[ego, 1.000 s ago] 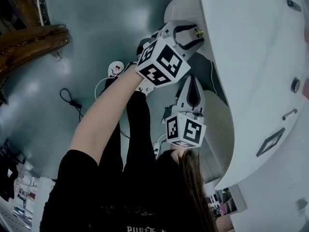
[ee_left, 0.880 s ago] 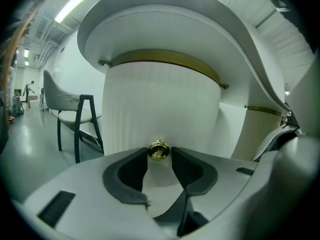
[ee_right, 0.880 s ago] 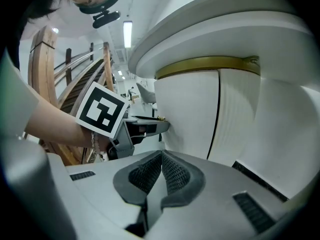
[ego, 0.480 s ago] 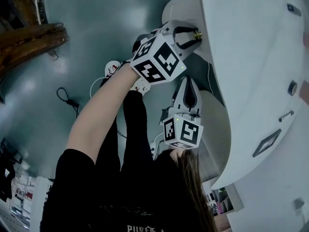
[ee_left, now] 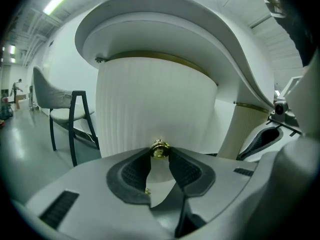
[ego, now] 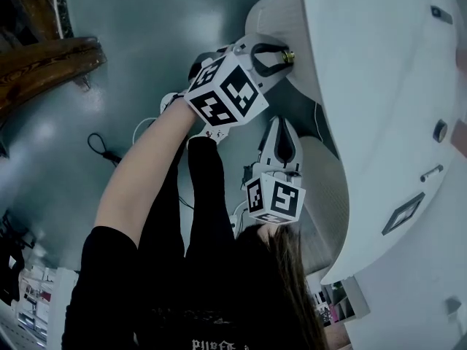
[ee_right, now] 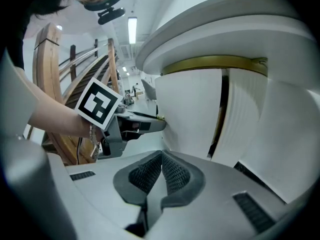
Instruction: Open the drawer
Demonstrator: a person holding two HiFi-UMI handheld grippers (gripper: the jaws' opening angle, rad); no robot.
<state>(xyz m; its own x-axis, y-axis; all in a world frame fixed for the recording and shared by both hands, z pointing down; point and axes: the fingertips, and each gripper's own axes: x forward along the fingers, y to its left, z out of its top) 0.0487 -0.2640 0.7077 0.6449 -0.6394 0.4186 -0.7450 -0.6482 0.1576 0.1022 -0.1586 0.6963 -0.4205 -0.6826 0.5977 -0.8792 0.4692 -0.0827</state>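
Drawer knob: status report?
Left gripper jaws closing on small brass knob. Right gripper shut, empty. White ribbed drawer front looks closed. No obstruction seen.

We wear a black short-sleeved top [ego: 109, 290] with pale lettering [ego: 219, 345] across the front, and black trousers [ego: 208, 195]. Our long dark hair [ego: 284, 290] hangs loose. A thin chain bracelet [ee_right: 92, 141] circles our left wrist.
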